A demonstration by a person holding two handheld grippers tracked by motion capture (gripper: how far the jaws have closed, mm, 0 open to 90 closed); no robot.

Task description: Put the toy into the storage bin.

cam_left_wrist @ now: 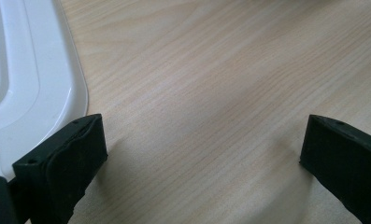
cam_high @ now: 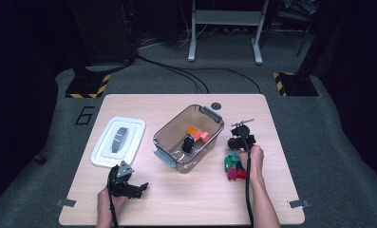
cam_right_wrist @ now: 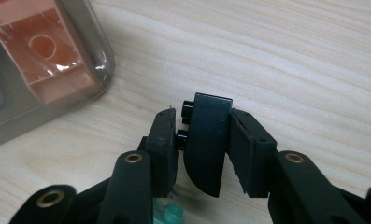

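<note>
I have the right gripper [cam_right_wrist: 205, 140] clamped, fingers [cam_right_wrist: 248, 149] nearly closed, on what looks like a black toy brick [cam_right_wrist: 206, 144] just above the counter [cam_right_wrist: 290, 56], the brown plastic bin [cam_high: 169, 130] just to its left, while my left gripper [cam_left_wrist: 199, 154] idles wide open and empty.

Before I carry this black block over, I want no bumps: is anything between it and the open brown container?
Nothing visible: bare wooden table lies between the black studded block, clamped in the right gripper, and the translucent brown plastic container, whose white lid lies aside.
</note>
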